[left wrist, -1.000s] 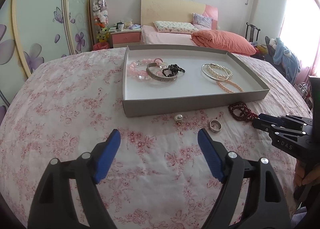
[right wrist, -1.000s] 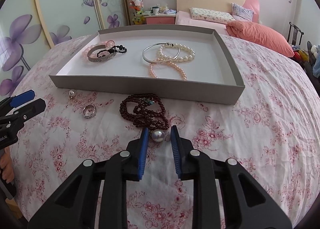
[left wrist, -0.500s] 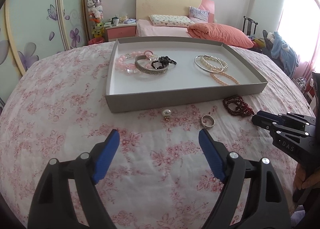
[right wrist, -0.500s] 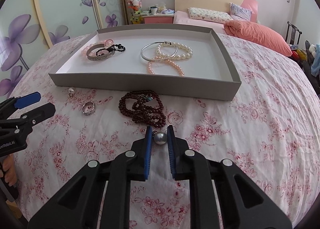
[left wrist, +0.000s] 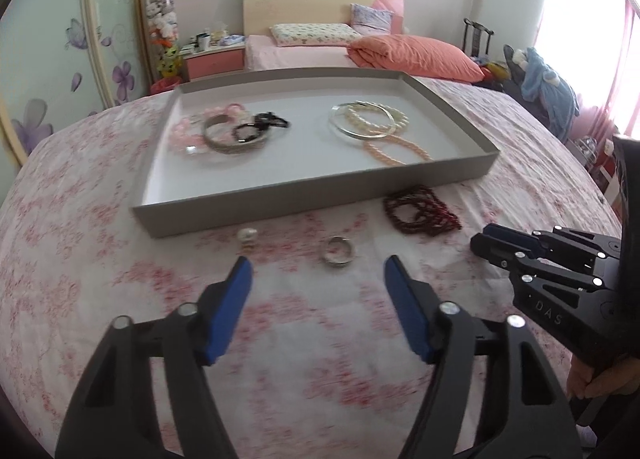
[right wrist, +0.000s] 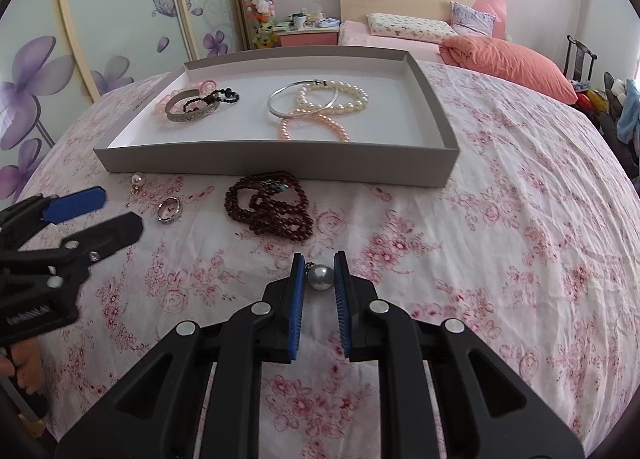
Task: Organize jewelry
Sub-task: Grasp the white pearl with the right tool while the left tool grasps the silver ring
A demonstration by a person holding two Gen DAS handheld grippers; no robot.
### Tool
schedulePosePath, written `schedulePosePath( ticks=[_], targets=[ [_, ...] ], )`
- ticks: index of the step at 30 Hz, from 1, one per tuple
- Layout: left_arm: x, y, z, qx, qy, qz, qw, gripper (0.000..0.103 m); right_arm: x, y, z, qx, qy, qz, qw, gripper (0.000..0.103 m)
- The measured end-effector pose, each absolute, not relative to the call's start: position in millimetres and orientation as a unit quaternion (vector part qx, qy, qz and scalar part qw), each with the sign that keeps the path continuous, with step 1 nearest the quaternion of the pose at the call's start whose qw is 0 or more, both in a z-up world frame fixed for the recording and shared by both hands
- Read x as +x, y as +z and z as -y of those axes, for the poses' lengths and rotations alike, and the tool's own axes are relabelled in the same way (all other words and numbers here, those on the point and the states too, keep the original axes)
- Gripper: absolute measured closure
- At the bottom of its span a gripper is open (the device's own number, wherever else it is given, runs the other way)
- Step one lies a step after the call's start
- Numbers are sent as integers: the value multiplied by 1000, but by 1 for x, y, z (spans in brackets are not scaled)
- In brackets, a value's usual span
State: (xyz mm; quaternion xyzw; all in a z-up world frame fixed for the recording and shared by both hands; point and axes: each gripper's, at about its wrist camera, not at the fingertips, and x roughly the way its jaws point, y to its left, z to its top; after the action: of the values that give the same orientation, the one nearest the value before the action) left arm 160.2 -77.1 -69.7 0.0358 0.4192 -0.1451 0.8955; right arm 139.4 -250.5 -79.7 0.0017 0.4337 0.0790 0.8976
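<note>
My right gripper is shut on a grey pearl earring, held just above the floral bedspread. The left gripper hangs over the spread with its jaws closing and nothing between them. A silver ring lies just beyond its tips. A white pearl earring sits left of the ring, close to the grey tray. Dark red beads lie in a heap before the tray's front wall. In the right wrist view the ring lies near the left gripper.
The tray holds a silver bangle, pearl bracelets, a pink bead strand and a silver cuff with black beads. A second bed with an orange duvet stands behind. A hand grips the right tool.
The left gripper has moved forward towards the ring and its jaws have narrowed. The right gripper's jaws have closed onto the grey pearl earring.
</note>
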Motion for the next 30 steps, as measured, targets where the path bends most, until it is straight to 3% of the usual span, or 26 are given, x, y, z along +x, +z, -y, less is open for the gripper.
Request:
schedulePosePath(
  ticks=[5,12,16,30],
  targets=[
    [169,-78,100,53,-143,-427,891,52,136,-80,255,7,76,-434,897,87],
    [183,-88,111,66,-123,-436,889,59,136,-80,256,12,77,-434,898,87],
    [185,-87,112,67,-119,-433,891,81,136,-80,256,12,77,-434,898,87],
    [162,-85,73,66,-108,-435,892,81,138,-80,245,-4,82,-433,898,87]
  ],
)
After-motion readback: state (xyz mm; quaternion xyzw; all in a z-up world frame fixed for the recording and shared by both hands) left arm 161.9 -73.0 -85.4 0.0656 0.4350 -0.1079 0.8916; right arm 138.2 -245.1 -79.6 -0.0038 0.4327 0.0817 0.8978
